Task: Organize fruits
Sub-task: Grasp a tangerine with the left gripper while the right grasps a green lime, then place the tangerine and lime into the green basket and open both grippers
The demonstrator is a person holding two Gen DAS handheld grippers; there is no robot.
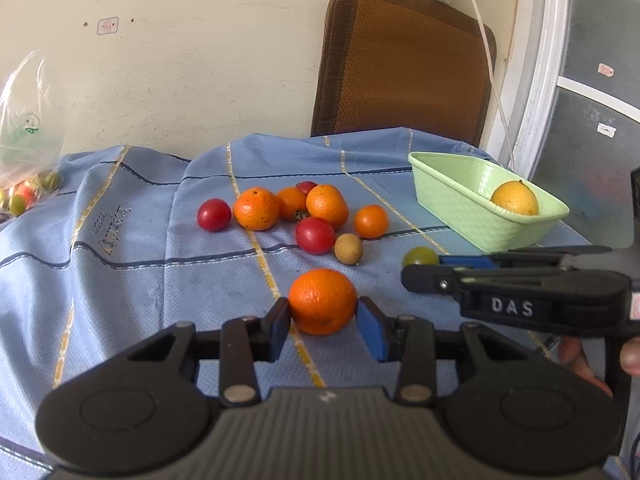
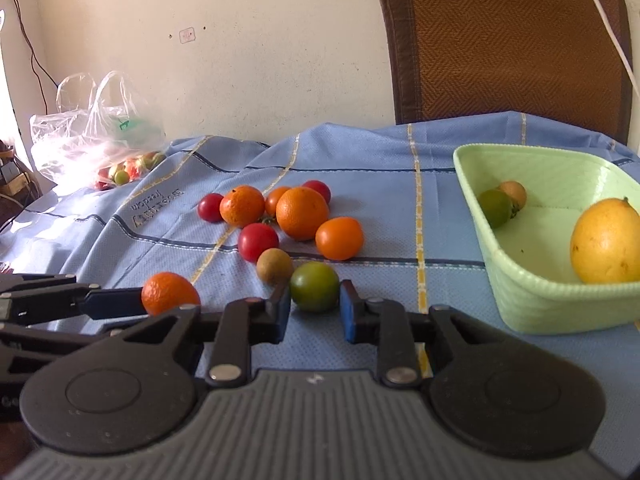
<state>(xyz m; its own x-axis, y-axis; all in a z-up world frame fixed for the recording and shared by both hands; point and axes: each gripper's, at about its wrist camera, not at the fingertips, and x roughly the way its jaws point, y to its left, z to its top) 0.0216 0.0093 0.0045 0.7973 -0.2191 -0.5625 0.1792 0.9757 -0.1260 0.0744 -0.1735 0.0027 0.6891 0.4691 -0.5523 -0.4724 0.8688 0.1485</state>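
Note:
My left gripper (image 1: 323, 312) is shut on an orange mandarin (image 1: 322, 301), its pads against both sides; the mandarin also shows in the right wrist view (image 2: 169, 293). My right gripper (image 2: 315, 300) is shut on a green tomato (image 2: 315, 286), which peeks out behind the gripper in the left wrist view (image 1: 420, 257). A pale green basket (image 2: 532, 292) at the right holds a yellow fruit (image 2: 606, 240), a green tomato (image 2: 495, 208) and a small brown fruit (image 2: 514, 193). A pile of oranges and red tomatoes (image 2: 288, 216) lies mid-cloth, with a brown longan (image 2: 274, 266) beside it.
The table is covered by a wrinkled blue cloth (image 1: 140, 280). A clear plastic bag with more small fruits (image 2: 100, 140) lies at the far left. A brown chair back (image 1: 404, 60) stands behind the table. A white cable (image 1: 488, 60) hangs by the wall.

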